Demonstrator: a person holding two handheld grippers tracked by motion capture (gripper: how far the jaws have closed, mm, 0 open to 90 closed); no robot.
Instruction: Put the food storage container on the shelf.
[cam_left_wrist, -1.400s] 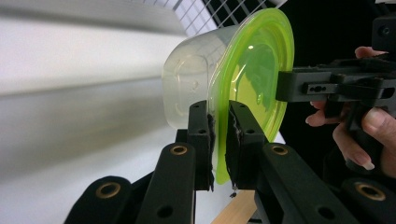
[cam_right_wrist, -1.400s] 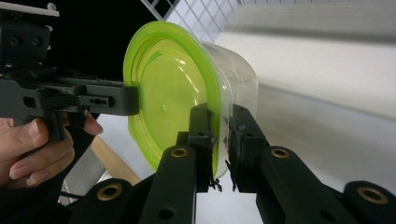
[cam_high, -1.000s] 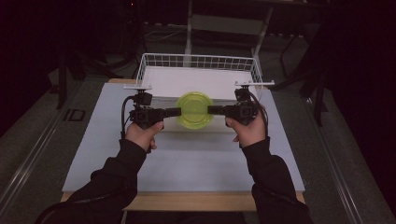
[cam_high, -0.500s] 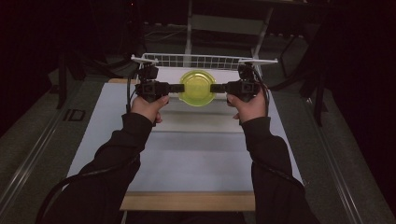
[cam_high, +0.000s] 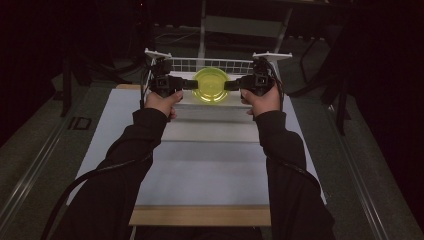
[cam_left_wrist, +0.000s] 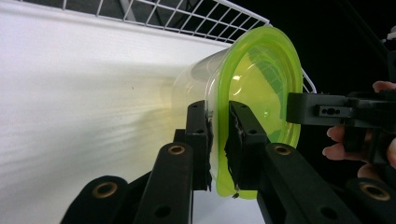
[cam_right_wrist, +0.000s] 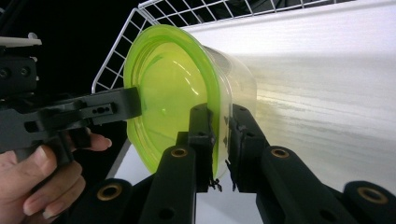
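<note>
Both grippers — left (cam_high: 192, 84) and right (cam_high: 231, 85) — are pinching the green tub (cam_high: 210, 85) by its rim over the basket (cam_high: 210, 64). Jaws are hiding part of the rim. No writing is showing.

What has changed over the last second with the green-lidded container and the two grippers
Both grippers, left gripper and right gripper, have carried the container away from the person, up the high view, until it hangs over the wire basket at the table's far end. The forearms have stretched out with it. Unchanged: each gripper stays clamped on the lime-green lid rim, one on each side. The basket has not moved.
</note>
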